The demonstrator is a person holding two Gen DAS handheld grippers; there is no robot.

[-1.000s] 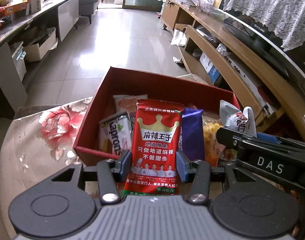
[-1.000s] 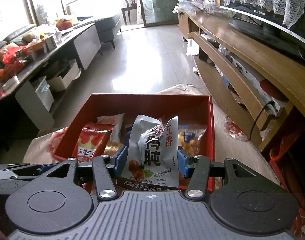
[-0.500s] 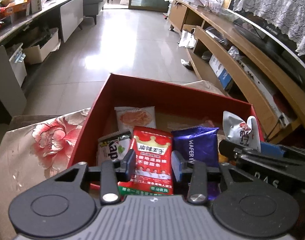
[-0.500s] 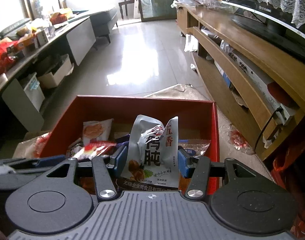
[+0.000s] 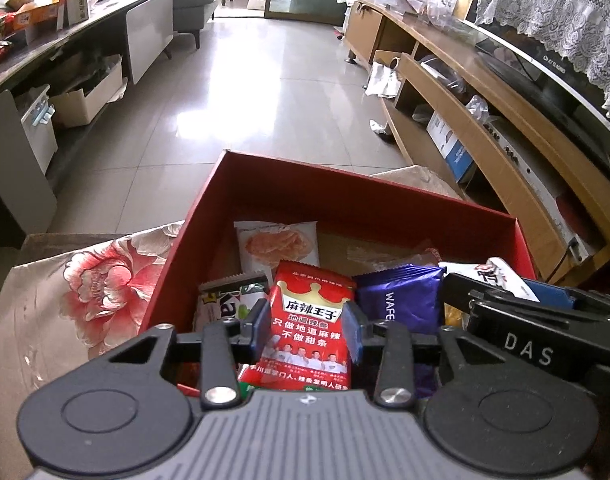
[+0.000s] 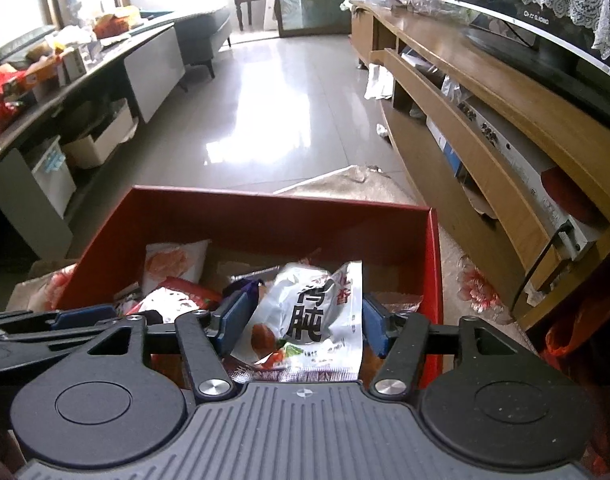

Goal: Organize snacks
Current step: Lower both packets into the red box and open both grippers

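Dropping snacks into the red box [image 5: 209, 200], by the look of it: both packets down inside, release under way.

Nearest the left camera: left gripper [image 5: 307, 322] low over the box's near wall, jaws drawn in narrow and pinching the red packet [image 5: 311, 324] by its two side edges. Packet upright, crown and print facing the lens, bottom edge hidden behind the gripper body, so cannot tell whether grounded on the pile. Just left of it in the box, a white-and-green packet [image 5: 231, 300]; just right, a purple wafer bag [image 5: 399, 298]. Beyond, toward the box's far wall, a pale packet [image 5: 279, 244] lying flat on bare cardboard floor.

Across to the right camera: right gripper [image 6: 305, 326] at the box's right near corner, jaws spread roughly halfway and just been opening. Silver packet [image 6: 309, 314] between the pads, slumped and tilted left; left pad at its crumpled edge, right pad showing a sliver of gap. Loosely between the jaws rather than gripped, resting on the snacks below.

Next move, as a judgement: open the left jaws to free the red packet, finish spreading the right, then lift both straight up and back, clear of the near wall. Risk: the crinkly silver film snagging a pad and riding up on the lift; red packet toppling onto the wafer bag once freed.

Farther out: flowered cloth [image 5: 97, 280] under the box, then shiny tiled floor [image 5: 241, 92].
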